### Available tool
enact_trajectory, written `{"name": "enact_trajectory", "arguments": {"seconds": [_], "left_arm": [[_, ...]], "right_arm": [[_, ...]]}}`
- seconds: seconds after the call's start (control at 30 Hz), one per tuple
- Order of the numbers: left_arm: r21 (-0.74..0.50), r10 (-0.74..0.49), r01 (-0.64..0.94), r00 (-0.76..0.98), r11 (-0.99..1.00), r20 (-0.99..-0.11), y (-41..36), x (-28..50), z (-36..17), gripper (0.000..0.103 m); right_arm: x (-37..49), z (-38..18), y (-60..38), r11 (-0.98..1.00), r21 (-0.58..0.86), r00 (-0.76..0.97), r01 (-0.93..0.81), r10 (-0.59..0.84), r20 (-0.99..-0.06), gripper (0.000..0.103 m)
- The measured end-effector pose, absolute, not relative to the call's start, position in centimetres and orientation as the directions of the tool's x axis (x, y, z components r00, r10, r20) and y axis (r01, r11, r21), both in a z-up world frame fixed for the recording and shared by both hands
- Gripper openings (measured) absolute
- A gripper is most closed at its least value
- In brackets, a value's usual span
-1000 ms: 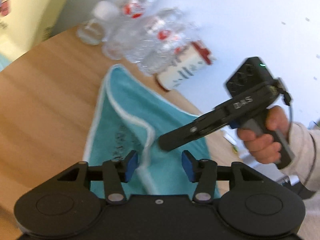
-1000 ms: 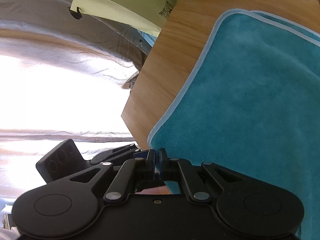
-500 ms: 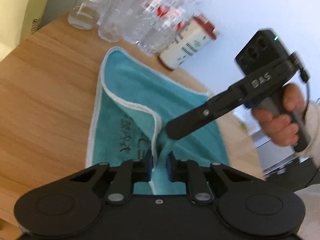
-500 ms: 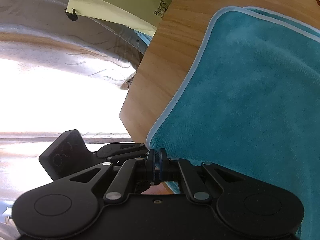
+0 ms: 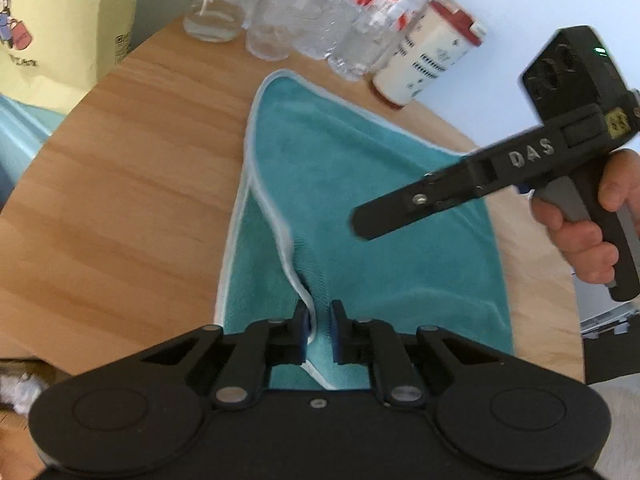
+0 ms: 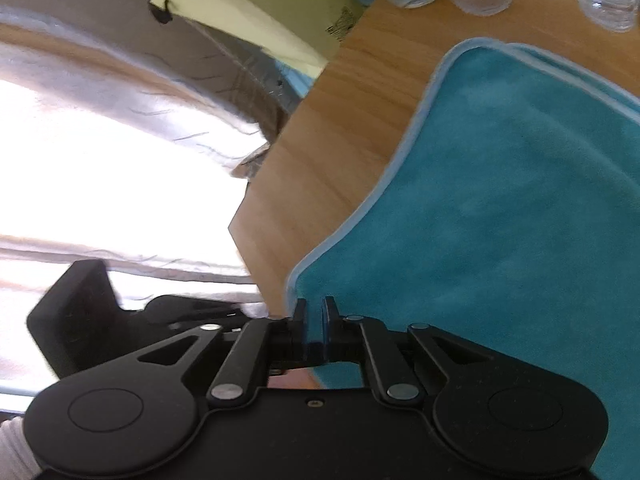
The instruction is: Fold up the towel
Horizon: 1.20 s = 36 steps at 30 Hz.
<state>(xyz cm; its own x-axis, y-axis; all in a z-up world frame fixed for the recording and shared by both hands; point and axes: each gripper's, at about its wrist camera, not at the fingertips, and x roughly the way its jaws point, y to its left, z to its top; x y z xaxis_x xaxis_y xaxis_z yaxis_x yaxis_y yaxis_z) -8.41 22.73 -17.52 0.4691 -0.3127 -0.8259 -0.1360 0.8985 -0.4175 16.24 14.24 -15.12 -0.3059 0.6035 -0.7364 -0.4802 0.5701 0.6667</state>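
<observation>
My left gripper [image 5: 319, 330] pinches the teal towel's [image 5: 360, 184] white-piped edge | my right gripper [image 6: 315, 320] is opening, towel corner between its jaws | towel lies on wooden table [image 5: 128, 184]

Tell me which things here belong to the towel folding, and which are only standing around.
For the job:
- towel
- left gripper
- right gripper, jaws opening
- table

Just lying about:
- plastic bottles
- glass jar
- white canister with red lid
- yellow bag

The right claw [image 6: 314, 312] is opening over the teal towel [image 6: 500, 208] corner.
</observation>
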Motion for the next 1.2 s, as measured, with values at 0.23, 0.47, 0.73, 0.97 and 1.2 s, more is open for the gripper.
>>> {"name": "enact_trajectory", "arguments": {"seconds": [0.23, 0.47, 0.73, 0.97, 1.2], "left_arm": [[-0.421, -0.308, -0.204, 0.425, 0.884, -0.852, 23.7, -8.3, -17.6, 0.011], [-0.381, -0.284, -0.256, 0.347, 0.888, -0.894, 24.0, -8.3, -18.5, 0.01], [-0.341, -0.257, -0.278, 0.297, 0.898, -0.92, 24.2, -8.4, -19.1, 0.01], [-0.348, -0.266, -0.276, 0.295, 0.896, -0.918, 24.2, -8.4, -19.1, 0.01], [-0.386, -0.298, -0.278, 0.31, 0.88, -0.903, 24.4, -8.3, -19.0, 0.01]], "right_arm": [[14.2, -16.1, 13.9, 0.569, 0.377, -0.155, -0.731, 0.4, -0.903, 0.031], [13.4, -18.1, 12.7, 0.582, 0.308, -0.1, -0.753, 0.361, -0.927, 0.032], [12.3, -16.8, 13.3, 0.488, 0.337, -0.15, -0.805, 0.382, -0.912, 0.032], [8.0, -15.8, 14.8, 0.329, 0.466, -0.323, -0.821, 0.405, -0.855, 0.032], [5.0, -14.8, 13.5, 0.229, 0.378, -0.311, -0.897, 0.281, -0.908, 0.043]]}}
